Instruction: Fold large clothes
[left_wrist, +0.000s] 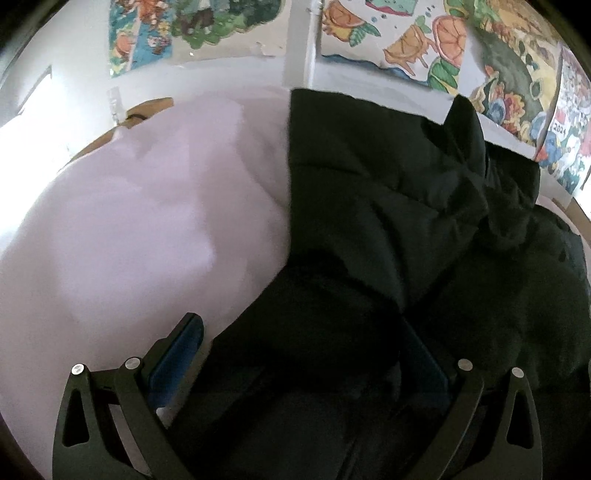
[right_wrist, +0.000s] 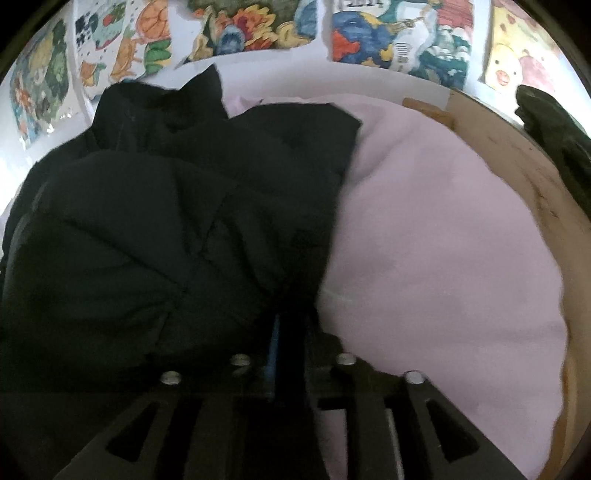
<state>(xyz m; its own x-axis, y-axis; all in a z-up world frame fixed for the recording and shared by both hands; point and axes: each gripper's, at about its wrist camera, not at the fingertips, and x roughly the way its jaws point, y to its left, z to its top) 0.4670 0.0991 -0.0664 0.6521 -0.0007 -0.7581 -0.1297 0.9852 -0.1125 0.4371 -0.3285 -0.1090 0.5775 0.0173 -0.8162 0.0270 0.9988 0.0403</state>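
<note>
A large black padded jacket (left_wrist: 388, 206) lies bunched on a pale pink sheet (left_wrist: 147, 221). In the left wrist view it fills the right half. My left gripper (left_wrist: 299, 328) is open, its jaws wide apart, with a fold of the jacket lying between them; the blue left pad (left_wrist: 181, 350) shows. In the right wrist view the jacket (right_wrist: 155, 221) fills the left half. My right gripper (right_wrist: 291, 325) is shut on the jacket's near edge, with black fabric pinched between the fingers.
The pink sheet (right_wrist: 443, 240) covers a wooden table whose rim (right_wrist: 546, 206) shows at the right. A white wall with colourful posters (right_wrist: 399, 33) stands just behind the table. A dark object (right_wrist: 554, 125) stands at the far right.
</note>
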